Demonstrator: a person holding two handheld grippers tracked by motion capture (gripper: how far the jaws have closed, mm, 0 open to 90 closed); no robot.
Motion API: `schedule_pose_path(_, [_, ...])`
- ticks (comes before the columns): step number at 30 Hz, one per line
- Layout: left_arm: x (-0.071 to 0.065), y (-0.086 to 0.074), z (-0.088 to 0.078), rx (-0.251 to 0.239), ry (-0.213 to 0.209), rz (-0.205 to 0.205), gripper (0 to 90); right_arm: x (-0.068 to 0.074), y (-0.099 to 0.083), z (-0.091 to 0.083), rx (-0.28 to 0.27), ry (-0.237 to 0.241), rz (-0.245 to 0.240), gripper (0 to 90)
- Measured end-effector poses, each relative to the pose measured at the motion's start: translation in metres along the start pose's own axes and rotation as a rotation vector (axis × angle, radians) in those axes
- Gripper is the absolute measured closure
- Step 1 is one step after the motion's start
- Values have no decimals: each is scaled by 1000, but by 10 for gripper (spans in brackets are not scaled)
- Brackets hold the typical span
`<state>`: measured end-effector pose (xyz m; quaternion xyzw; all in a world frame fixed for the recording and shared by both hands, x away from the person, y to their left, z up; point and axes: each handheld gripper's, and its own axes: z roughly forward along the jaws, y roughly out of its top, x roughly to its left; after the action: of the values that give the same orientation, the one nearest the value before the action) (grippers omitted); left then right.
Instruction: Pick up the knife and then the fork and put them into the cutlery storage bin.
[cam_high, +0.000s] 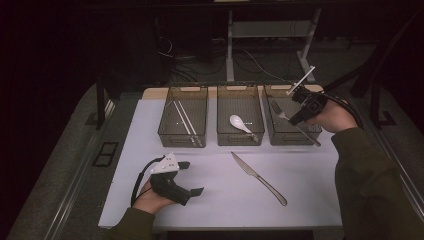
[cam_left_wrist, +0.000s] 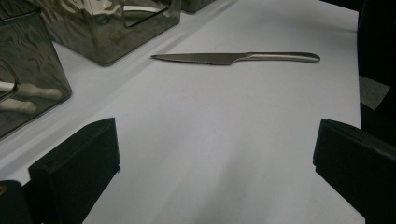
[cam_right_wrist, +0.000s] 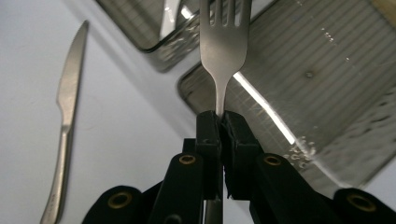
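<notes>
Holding item one: a plain stainless-steel dinner fork, pinched by its neck between the closed jaws of my right gripper, tines pointing ahead and away from me. It hung over the near end of the smoky translucent plastic bin just beyond the jaws.

Handling note, as I judged it: the fork wanted lowering flat and lengthwise into that bin, kept off the rim, and released only once low, since the grip was on a narrow, slick stem.

Item two: a serrated stainless-steel table knife, lying loose on the white table ahead of my left gripper, whose jaws stood wide and empty.

Markings: no brand, label or legible writing was seen on fork, knife or bin.
</notes>
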<state>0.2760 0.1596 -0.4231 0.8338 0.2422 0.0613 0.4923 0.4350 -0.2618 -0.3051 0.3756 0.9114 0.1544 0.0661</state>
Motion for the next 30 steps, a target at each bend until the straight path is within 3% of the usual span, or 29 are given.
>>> schedule_pose_path(7, [0,0,0,-1,-2,-5,0,-23,9,-3,-12,-38,37,851])
schedule_pose_path(16, [1,-1,0,-1,-3,-8,0,-51,16,8,-5,-73,100,852])
schedule_pose_path(30, [1,-1,0,-6,-4,-12,0,-69,25,19,-49,-91,178,853])
